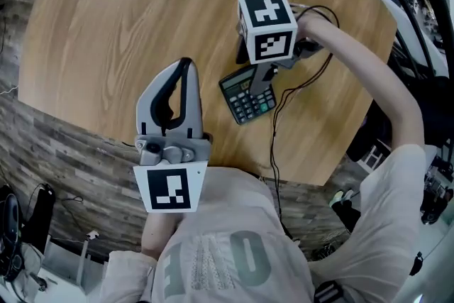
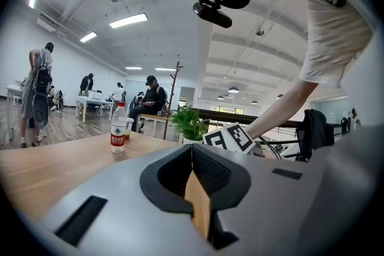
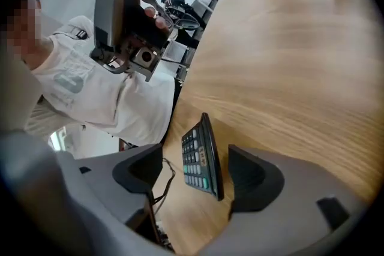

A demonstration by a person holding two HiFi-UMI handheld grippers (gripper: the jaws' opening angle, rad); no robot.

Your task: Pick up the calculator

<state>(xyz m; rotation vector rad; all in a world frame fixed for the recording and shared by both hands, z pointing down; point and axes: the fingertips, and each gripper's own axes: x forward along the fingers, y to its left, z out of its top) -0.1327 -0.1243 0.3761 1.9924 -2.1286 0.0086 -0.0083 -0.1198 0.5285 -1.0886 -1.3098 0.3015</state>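
Note:
A dark calculator with grey and green keys lies near the front edge of the round wooden table. My right gripper hangs over it, its marker cube on top. In the right gripper view the calculator stands between the jaws of the right gripper, which is open. The key face turns toward the left jaw and a gap shows on that side. My left gripper is held close to my body, off the calculator. It is shut and holds nothing, as the left gripper also shows in its own view.
A black cable runs from the right gripper over the table's front edge. A water bottle and a cup stand at the far side of the table, with a potted plant beyond. People sit and stand at distant tables.

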